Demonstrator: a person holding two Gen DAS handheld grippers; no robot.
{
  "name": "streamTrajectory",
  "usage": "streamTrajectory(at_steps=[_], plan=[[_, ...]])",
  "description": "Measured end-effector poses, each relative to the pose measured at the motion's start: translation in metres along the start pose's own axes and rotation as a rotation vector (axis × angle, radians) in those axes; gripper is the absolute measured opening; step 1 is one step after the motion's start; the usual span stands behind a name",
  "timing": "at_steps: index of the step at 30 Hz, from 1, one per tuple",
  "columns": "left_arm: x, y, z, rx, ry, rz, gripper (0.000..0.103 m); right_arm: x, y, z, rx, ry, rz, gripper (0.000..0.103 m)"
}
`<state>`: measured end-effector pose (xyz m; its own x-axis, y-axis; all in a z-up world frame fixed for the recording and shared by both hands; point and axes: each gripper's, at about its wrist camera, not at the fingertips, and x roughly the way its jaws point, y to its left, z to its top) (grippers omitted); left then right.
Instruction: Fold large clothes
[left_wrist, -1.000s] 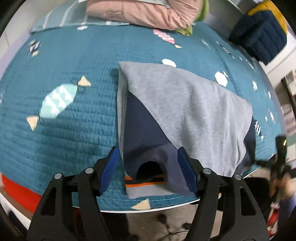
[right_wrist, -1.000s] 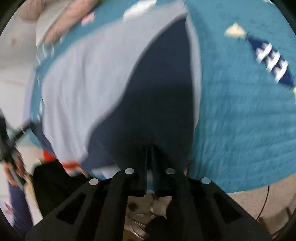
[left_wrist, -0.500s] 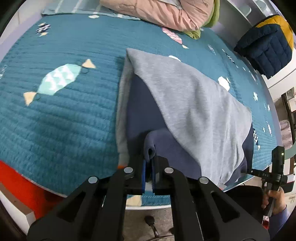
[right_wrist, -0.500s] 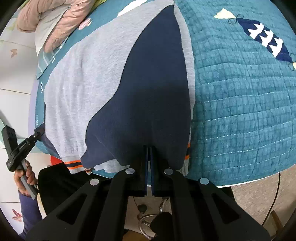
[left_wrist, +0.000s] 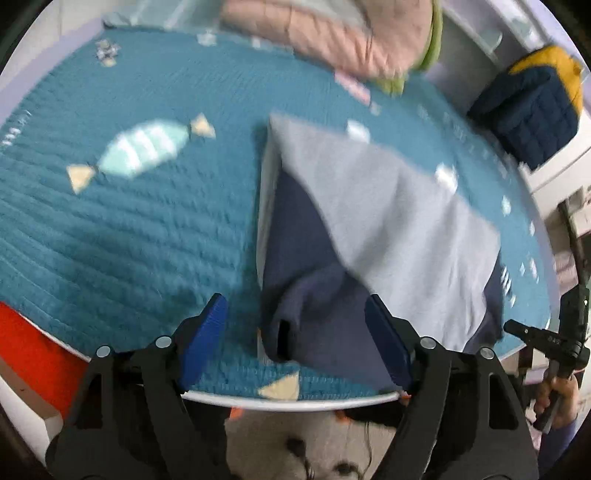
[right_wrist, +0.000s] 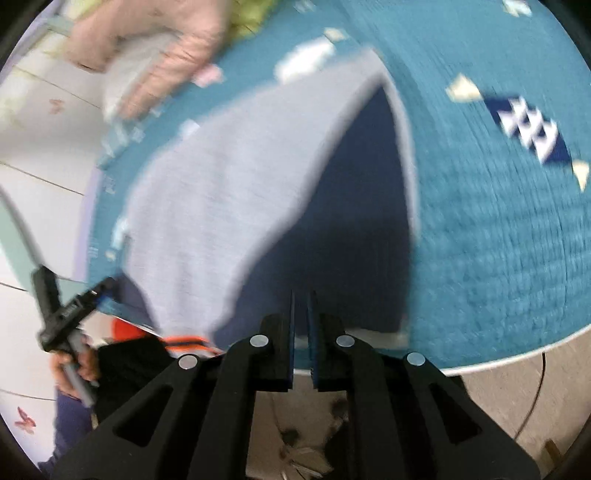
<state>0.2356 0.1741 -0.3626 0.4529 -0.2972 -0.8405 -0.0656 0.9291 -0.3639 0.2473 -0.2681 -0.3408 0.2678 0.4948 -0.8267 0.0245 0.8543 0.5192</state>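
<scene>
A teal quilted bedspread (left_wrist: 129, 229) with fish and candy prints covered the bed, white rim at the near edge. Pink padded bedding (left_wrist: 325, 33) lay bunched at the far end; a navy and yellow quilted jacket (left_wrist: 532, 103) sat on a pale shelf beside the bed. Both views were motion-blurred.

The grey and navy sweatshirt (left_wrist: 388, 206) lay partly folded on the bedspread near the bed's near edge, grey panel over navy, a navy cuff end (left_wrist: 284, 332) curled at the front.

Left wrist view: the left tool (left_wrist: 295, 332) had its blue pads wide apart and opening, the navy cuff lying between them, not pressed. The same view showed an orange-red patch (left_wrist: 22, 354) below the bed rim and the person's other hand (left_wrist: 557, 398) gripping a black handle.

Right wrist view: the right tool (right_wrist: 301, 325) was nearly together, a narrow gap opening, over the navy hem; nothing visibly clamped. Only this view showed the orange striped hem band (right_wrist: 184, 341), a white wall (right_wrist: 33, 122) and floor (right_wrist: 517, 387).
</scene>
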Motion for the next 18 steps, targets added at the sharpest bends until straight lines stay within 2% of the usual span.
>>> streamTrajectory(at_steps=[2,6,11,15,18], plan=[[-0.002,0.004,0.004,-0.033,-0.008,-0.019,0.078,0.004,0.022,0.013,-0.027,-0.026,0.039,0.007],[0.02,0.009,0.008,-0.056,0.05,0.027,0.079,0.03,0.063,0.04,-0.093,-0.044,0.061,0.005],[0.049,0.003,0.002,-0.018,0.109,0.058,0.079,0.08,0.104,0.078,-0.119,-0.039,0.059,0.005],[0.063,0.003,-0.002,-0.006,0.113,0.063,0.082,0.121,0.116,0.105,-0.15,-0.007,-0.045,0.005],[0.066,0.002,-0.001,0.02,0.112,0.064,0.084,0.159,0.103,0.111,-0.117,0.078,-0.103,0.001]])
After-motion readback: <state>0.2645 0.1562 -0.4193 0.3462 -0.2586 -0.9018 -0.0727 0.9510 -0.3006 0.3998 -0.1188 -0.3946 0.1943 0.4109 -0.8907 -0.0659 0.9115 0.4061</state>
